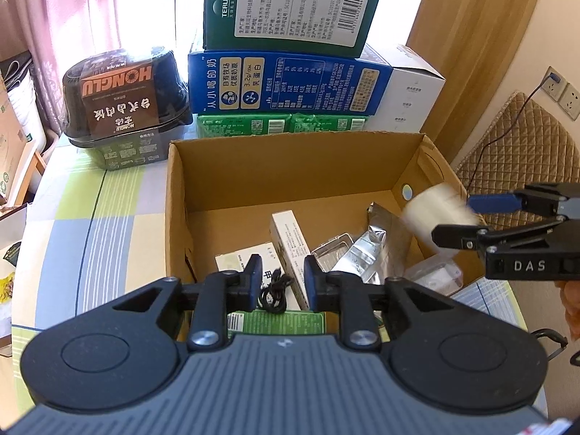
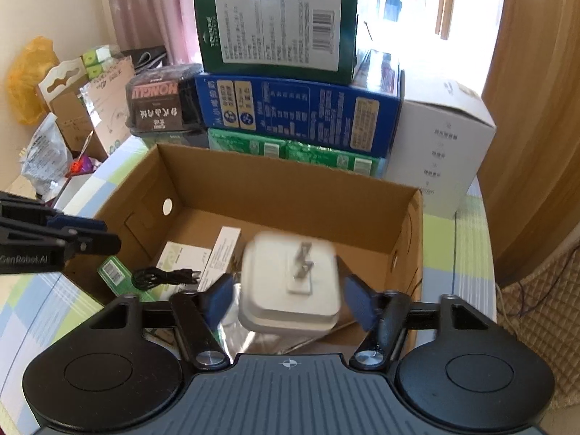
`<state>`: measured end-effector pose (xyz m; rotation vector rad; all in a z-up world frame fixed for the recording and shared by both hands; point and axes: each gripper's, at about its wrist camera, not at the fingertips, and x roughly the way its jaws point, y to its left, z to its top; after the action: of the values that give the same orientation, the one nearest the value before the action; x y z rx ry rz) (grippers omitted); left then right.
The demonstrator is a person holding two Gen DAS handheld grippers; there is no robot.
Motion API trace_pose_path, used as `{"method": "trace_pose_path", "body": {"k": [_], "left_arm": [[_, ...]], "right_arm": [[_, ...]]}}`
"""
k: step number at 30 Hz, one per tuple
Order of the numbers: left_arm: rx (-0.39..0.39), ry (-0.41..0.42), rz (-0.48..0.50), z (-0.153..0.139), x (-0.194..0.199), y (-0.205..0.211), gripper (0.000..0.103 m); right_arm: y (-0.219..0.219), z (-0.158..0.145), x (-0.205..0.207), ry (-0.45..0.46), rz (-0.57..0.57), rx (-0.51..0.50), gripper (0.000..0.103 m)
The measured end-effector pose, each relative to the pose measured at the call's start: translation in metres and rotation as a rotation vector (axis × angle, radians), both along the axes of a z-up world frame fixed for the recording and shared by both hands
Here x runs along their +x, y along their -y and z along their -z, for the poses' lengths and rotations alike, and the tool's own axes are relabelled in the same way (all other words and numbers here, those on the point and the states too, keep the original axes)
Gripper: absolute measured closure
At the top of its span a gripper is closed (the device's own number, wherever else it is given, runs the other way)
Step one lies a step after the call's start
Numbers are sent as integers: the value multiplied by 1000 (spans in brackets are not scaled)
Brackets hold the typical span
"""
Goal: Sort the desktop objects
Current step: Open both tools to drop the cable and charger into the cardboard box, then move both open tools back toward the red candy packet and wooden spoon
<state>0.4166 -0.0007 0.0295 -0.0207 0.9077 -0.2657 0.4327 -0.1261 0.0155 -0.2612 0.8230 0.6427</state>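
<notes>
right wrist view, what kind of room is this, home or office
Most likely a lived-in home room, not an office: pink curtains at a window, a checked cloth on the table, a stack of milk cartons and an instant rice bowl behind the cardboard box.

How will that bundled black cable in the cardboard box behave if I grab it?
Probably floppy: the black cable lies bundled in loose loops, so its ends may dangle. Likely light, being thin. It might slide off the flat packets beneath it in the cardboard box.
</notes>
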Motion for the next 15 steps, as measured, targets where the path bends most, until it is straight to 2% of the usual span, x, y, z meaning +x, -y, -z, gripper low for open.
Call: {"method": "trace_pose_path", "body": {"k": [3,6,15], "left_arm": [[-3,0,-2,-1,-6,-2,70],[-18,1,-7,-2,-14,-5,65],[-7,11,-19,-6,-58,-11,37]], "right_arm": [[4,-3,-3,13,6,10,20],[11,-3,-9,7,14,10,19],[43,3,-56,-24,40,-7,10]]}}
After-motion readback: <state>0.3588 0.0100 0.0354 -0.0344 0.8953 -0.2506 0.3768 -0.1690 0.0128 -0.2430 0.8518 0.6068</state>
